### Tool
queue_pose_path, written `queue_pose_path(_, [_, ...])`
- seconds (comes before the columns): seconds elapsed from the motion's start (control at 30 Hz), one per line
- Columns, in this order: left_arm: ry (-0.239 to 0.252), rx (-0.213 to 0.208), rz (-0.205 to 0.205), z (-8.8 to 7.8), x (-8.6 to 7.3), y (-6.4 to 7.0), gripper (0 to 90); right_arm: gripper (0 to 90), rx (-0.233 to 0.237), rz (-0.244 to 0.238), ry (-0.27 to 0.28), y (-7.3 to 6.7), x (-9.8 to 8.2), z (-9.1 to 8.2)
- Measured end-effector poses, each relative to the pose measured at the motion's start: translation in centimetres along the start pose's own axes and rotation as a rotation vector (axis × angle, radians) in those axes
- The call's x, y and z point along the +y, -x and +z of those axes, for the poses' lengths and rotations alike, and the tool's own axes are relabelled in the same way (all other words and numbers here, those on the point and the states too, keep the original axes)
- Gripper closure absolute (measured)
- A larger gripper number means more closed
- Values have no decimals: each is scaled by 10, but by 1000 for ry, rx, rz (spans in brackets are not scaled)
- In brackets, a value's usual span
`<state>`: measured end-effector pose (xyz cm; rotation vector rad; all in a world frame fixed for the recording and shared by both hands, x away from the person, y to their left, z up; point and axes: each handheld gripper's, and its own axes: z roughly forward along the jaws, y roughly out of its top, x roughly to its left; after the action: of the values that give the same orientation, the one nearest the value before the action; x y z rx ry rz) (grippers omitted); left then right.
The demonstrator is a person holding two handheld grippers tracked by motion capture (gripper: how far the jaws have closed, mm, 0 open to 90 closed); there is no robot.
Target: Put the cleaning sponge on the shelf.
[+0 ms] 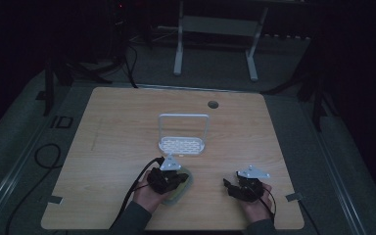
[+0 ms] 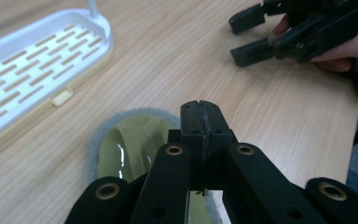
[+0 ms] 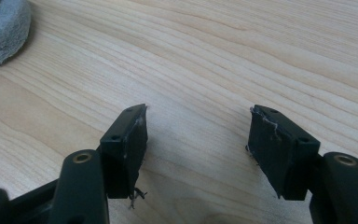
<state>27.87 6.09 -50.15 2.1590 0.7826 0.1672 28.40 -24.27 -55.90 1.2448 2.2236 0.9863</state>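
I have the left claw (image 2: 199,109) pressed fully together, its two black jaws meeting with no gap. It sits low over a round grey-rimmed pad (image 2: 121,144) with a glossy yellow-green centre, which lies on the worktop (image 2: 177,56) near the front edge. From the left gripper view I cannot tell whether the jaws pinch the pad's rim or merely hang above it; nothing shows between their tips. In the high view the left claw (image 1: 169,178) lies across the pad (image 1: 186,183), my hand (image 1: 147,196) behind it.

The right claw (image 3: 196,135) is spread wide, bare wood between its jaws, gripping nothing. It sits close to the worktop (image 3: 214,51), well to the right of the pad (image 3: 0,32), whose fuzzy grey edge shows at the top left corner of the right gripper view. In the high view the right claw (image 1: 235,188) points leftward toward the left one.

A white slotted rack (image 1: 182,144) with an upright wire-like frame stands at the middle of the worktop (image 1: 127,127), just beyond the pad. Its slotted tray (image 2: 32,65) lies near the pad, not touching.
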Motion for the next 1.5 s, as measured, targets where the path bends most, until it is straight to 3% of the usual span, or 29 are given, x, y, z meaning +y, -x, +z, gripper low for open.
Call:
queue_pose_path(0.2, [-21,10,-9,1,-5,-2,898,368,0,0,0,0,0,0])
queue_pose_path(0.9, [-27,64,-59,-8,-13,-18,897,368,0,0,0,0,0,0])
queue_pose_path(1.4, [-26,108,-105,-28,-26,-36,897,368,0,0,0,0,0,0])
queue_pose_path(1.5, [-26,99,-91,-33,-27,-38,875,368,0,0,0,0,0,0])
